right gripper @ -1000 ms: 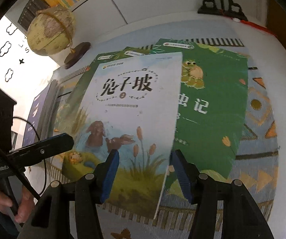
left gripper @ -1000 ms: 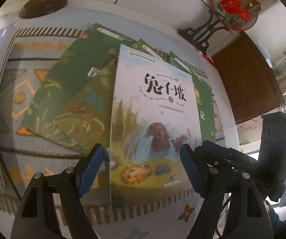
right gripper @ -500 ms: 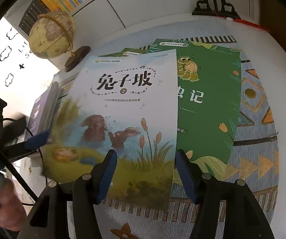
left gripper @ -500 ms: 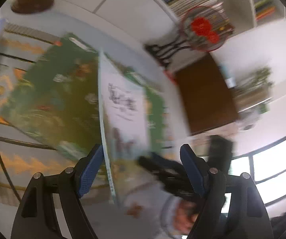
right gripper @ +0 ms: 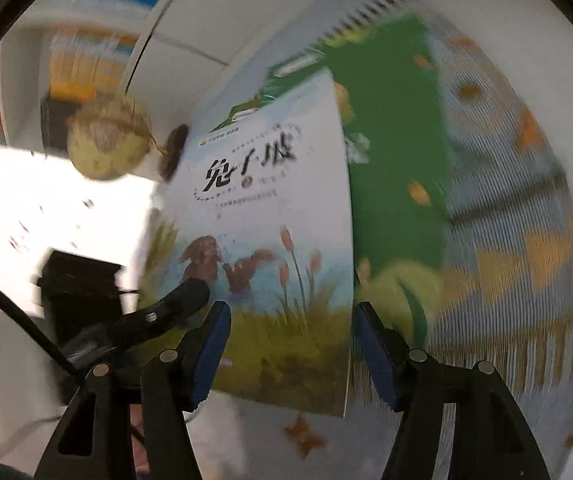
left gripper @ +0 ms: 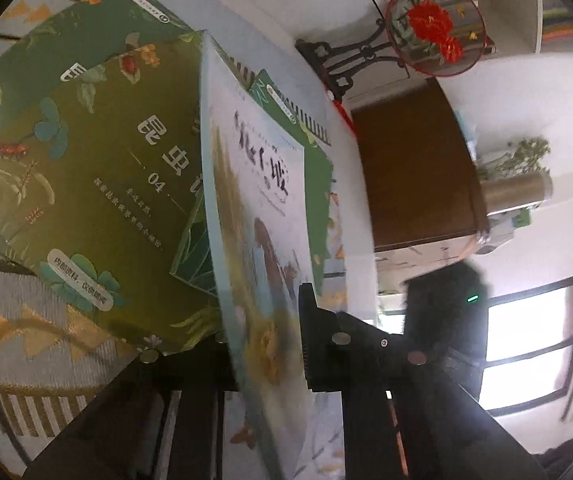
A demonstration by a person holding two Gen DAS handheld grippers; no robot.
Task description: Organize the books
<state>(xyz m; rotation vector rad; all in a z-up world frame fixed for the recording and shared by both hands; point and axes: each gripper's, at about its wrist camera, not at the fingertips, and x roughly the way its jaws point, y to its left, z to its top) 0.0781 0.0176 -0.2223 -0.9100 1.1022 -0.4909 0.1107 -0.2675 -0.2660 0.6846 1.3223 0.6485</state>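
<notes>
The left gripper (left gripper: 270,356) now pinches the bottom edge of the rabbit book (left gripper: 262,216), with its two fingers closed on the cover; a moment ago its blue pads were wide apart and the book only lay between them. The book has been tipped up from lying flat, so the left camera sees it nearly edge-on, leaning to the right. In the right view the right gripper (right gripper: 290,352) is wide open with its blue pads (right gripper: 212,350) apart and nothing in them, just as it was a second ago, and it sits just below the book's bottom edge (right gripper: 282,208). The left gripper's black finger (right gripper: 174,304) shows there at the book's lower left corner. That picture is blurry. The rabbit book is pale blue and white with black letters near the top, two brown rabbits in water, tall reeds and yellow-green grass at the bottom. Under and behind it lie green books (left gripper: 86,168) fanned out flat on a patterned cloth (left gripper: 10,320) with orange triangles and striped ends, near the middle of the white table (left gripper: 350,184). Further back stand a round red flower fan (left gripper: 434,28) on a black stand at the table's far edge, a globe (right gripper: 108,142), a brown cabinet (left gripper: 418,160) and a bright window (left gripper: 526,344).
</notes>
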